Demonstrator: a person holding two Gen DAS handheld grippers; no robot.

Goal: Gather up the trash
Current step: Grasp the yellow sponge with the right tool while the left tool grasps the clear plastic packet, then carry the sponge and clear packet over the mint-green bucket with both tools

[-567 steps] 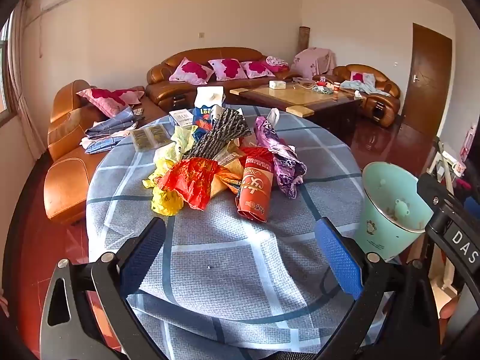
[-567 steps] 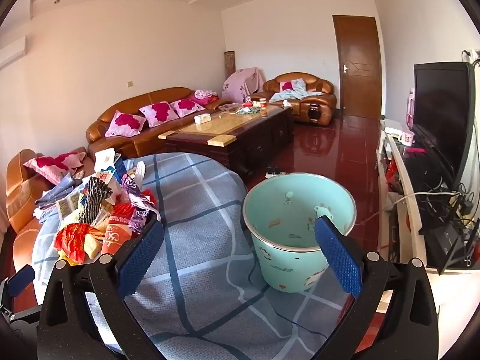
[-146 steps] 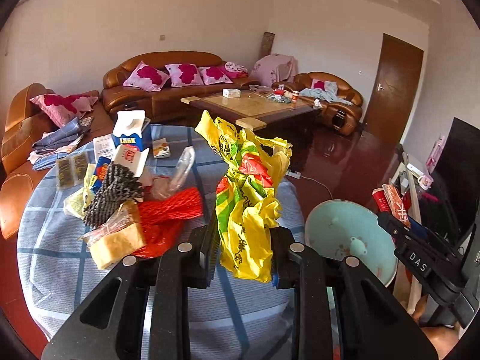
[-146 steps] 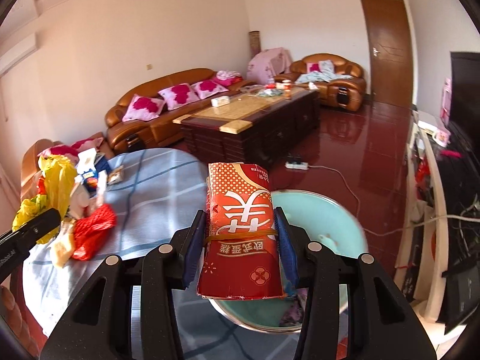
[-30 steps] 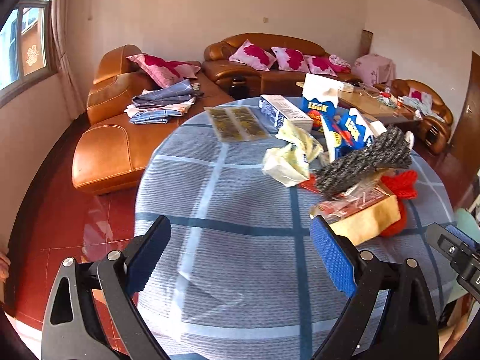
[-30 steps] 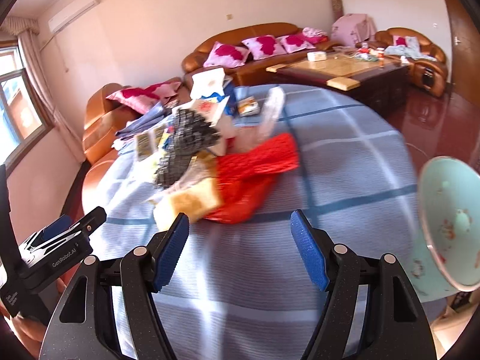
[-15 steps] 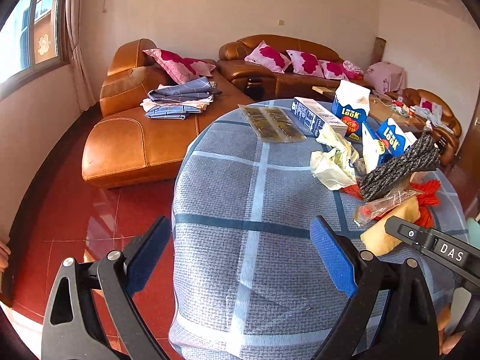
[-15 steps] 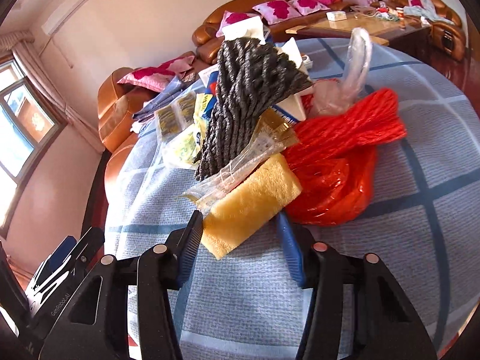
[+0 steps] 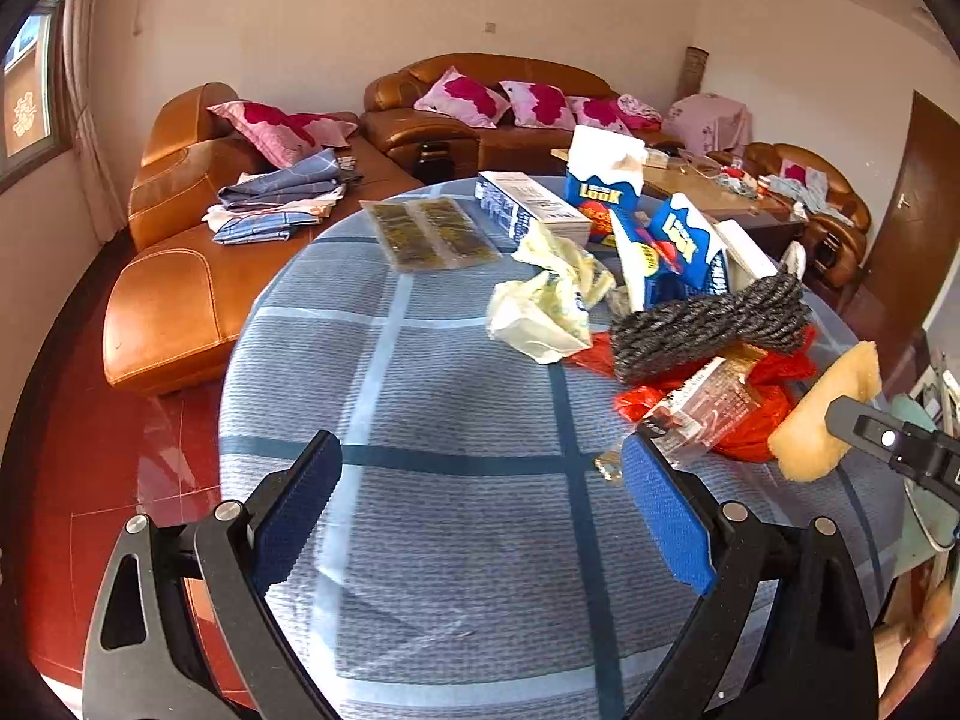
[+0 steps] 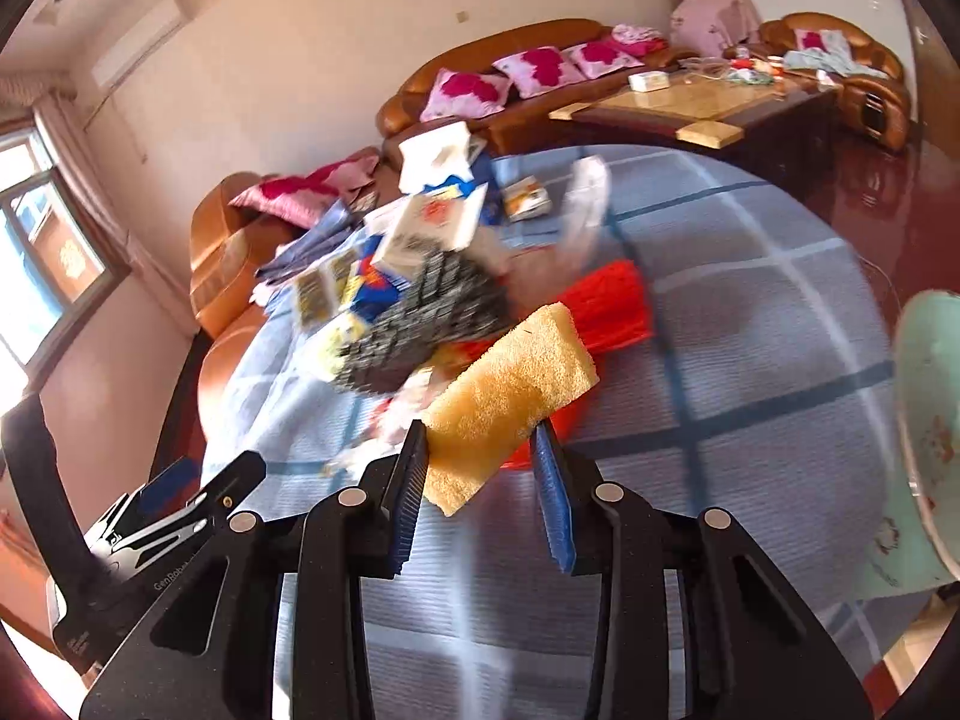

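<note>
Right gripper (image 10: 480, 468), right wrist view: the blue-padded fingers (image 10: 555, 504) are clamped on the lower end of a yellow sponge (image 10: 510, 396), which tilts up toward 1 o'clock and is lifted clear of the worktop (image 10: 750, 360), a round surface under a blue checked cloth. In the left wrist view the same sponge (image 9: 828, 414) appears at 3 o'clock, held just off the edge of the trash pile.

Left gripper (image 9: 480, 516): fingers wide apart, holding nothing, above a bare stretch of cloth at the near edge of the worktop (image 9: 420, 396).

Trash pile, left wrist view, toward 2 o'clock of the left gripper: a red plastic bag (image 9: 756, 414) lies under a clear wrapper (image 9: 702, 408) and a grey twisted rope bundle (image 9: 708, 324). Just beside them at 12 o'clock is a crumpled pale-yellow bag (image 9: 552, 300). Behind stand blue cartons (image 9: 684, 246), one upright (image 9: 600, 186), with a flat box (image 9: 528, 210) and two gold-patterned packets (image 9: 432, 234) farther toward 11 o'clock.

Pale green bin (image 10: 924, 438): at the 3 o'clock edge of the right wrist view, beside the worktop, only partly in frame. Much of the pile in that view is motion-blurred.
</note>
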